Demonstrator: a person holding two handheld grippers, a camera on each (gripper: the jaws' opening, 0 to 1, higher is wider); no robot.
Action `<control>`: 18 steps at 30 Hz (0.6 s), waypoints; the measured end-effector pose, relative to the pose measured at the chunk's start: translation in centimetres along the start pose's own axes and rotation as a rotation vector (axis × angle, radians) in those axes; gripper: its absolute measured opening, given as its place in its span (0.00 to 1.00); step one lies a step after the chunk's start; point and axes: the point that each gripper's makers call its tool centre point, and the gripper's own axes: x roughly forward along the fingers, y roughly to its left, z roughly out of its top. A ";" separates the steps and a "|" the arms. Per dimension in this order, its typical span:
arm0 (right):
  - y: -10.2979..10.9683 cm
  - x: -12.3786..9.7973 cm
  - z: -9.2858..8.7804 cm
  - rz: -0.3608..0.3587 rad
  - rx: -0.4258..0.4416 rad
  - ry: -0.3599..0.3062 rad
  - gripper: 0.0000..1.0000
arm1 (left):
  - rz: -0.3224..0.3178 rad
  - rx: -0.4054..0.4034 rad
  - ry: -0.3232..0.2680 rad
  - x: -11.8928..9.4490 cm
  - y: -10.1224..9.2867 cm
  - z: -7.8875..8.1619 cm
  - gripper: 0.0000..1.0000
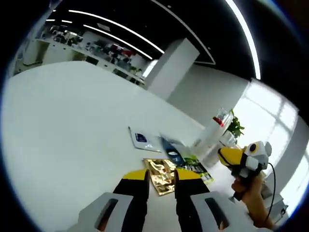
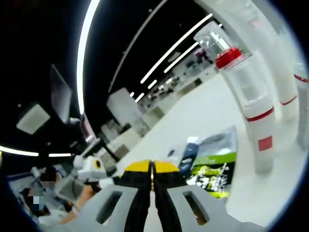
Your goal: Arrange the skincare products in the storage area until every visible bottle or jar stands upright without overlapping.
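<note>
Here the left gripper (image 1: 160, 181) is hovering over a gold sachet (image 1: 162, 175) with fingers parted, probably to grasp it, while the right gripper (image 2: 151, 170) is waiting with fingers closed, empty.

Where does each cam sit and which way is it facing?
Left gripper view: rides the left gripper, looking along open jaws across the white table at a gold packet; a hand holds the right gripper.
Right gripper view: on the right gripper, jaws closed, facing red-capped bottles.
Shared: green packet.
</note>
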 end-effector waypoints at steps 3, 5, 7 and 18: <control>0.0 0.0 0.0 -0.001 -0.004 0.002 0.00 | 0.017 0.020 -0.023 -0.1 0.2 0.4 0.23; 0.0 0.0 0.0 0.000 -0.004 0.003 0.00 | 0.028 0.041 -0.039 -0.1 0.3 0.7 0.23; 0.1 0.0 -0.1 -0.001 -0.006 0.006 0.00 | 0.032 0.065 -0.056 -0.2 0.2 1.0 0.23; 0.2 0.1 -1.1 -0.019 -0.042 0.037 0.00 | 0.113 0.589 -0.022 2.0 -1.0 0.1 0.17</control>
